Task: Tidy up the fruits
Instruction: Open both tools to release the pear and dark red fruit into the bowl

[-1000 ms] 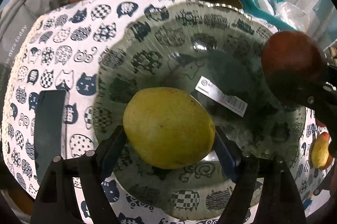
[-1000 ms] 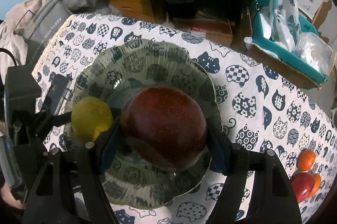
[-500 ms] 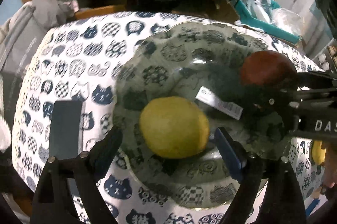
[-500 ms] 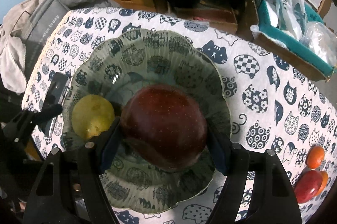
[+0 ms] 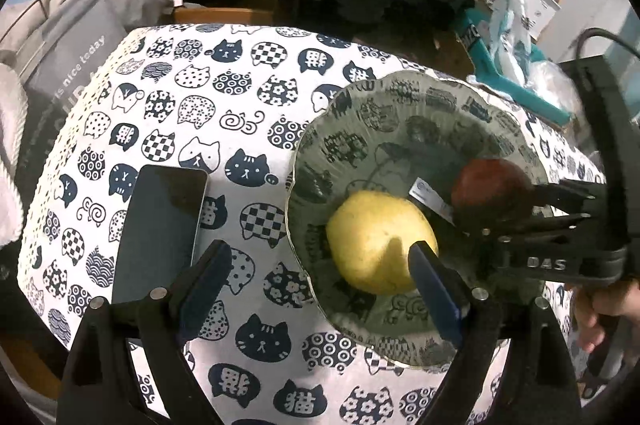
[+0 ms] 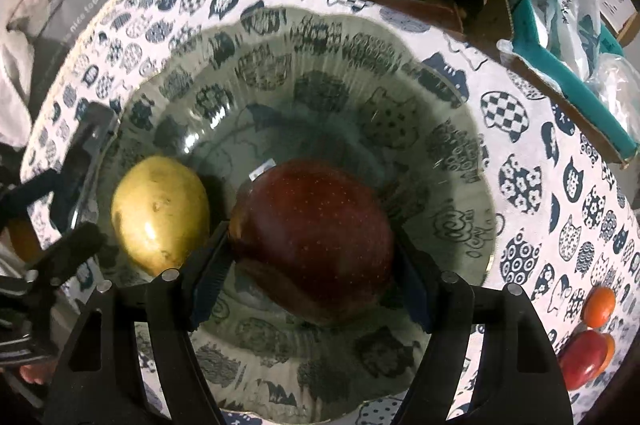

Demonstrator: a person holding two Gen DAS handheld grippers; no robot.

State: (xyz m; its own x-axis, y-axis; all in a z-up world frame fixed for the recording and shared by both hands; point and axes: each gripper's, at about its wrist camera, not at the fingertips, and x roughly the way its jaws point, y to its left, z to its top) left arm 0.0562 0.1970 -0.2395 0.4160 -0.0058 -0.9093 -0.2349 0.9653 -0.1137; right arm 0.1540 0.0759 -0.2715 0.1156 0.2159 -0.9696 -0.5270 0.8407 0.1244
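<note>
A clear glass bowl [image 5: 404,97] [image 6: 448,129] stands on the cat-print tablecloth. A yellow pear [image 5: 380,241] [image 6: 160,211] lies in it at the near left. My left gripper [image 5: 320,281] is open and empty, drawn back from the pear over the cloth and the bowl's rim. My right gripper [image 6: 312,265] is shut on a dark red apple [image 6: 316,241] [image 5: 490,191] and holds it low inside the bowl, to the right of the pear.
A dark phone [image 5: 160,229] lies on the cloth left of the bowl. More red and orange fruits [image 6: 588,341] lie at the table's right end. A grey bag [image 5: 60,65] and a teal box [image 6: 560,65] stand beyond the table edges.
My left gripper let go of the pear in the bowl and pulled back to the left. My right gripper lowered the apple deeper into the bowl.
</note>
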